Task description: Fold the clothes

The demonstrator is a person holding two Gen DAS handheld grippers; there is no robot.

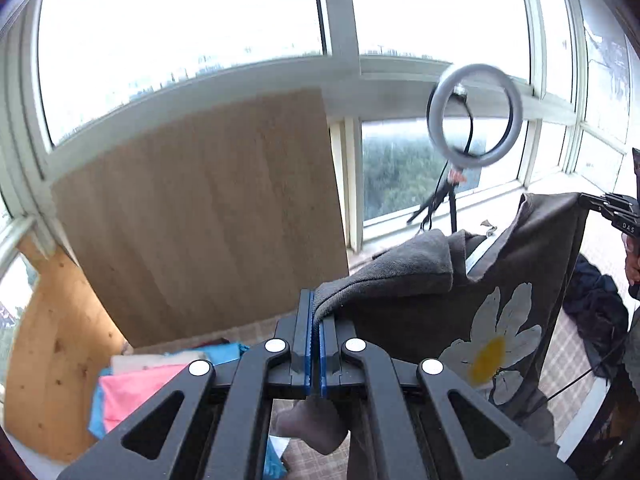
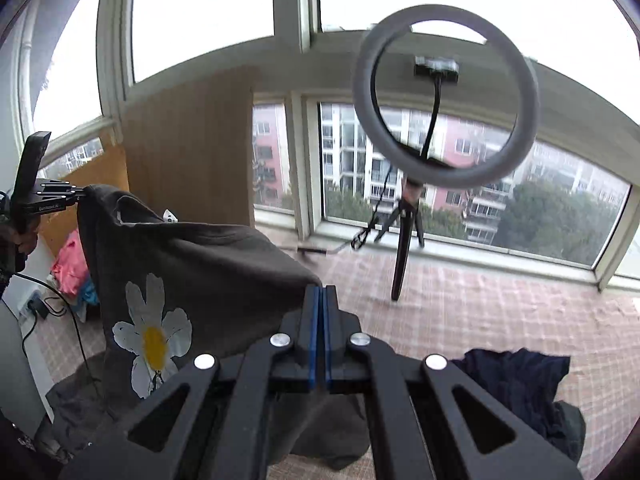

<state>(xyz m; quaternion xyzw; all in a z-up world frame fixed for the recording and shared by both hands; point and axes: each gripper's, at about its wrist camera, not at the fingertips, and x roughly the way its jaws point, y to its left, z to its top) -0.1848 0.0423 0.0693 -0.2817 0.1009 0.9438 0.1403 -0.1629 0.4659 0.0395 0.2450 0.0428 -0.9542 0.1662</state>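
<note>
Left gripper (image 1: 316, 334) black, blue pads, silver screws; right gripper (image 2: 319, 330) identical.

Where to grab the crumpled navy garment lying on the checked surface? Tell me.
Grip the crumpled navy garment at its raised upper edge, coming down from above: it lies in a low heap on the checked surface, offering no flat side. Both claws currently hold the dark grey daisy-print sweatshirt.
</note>
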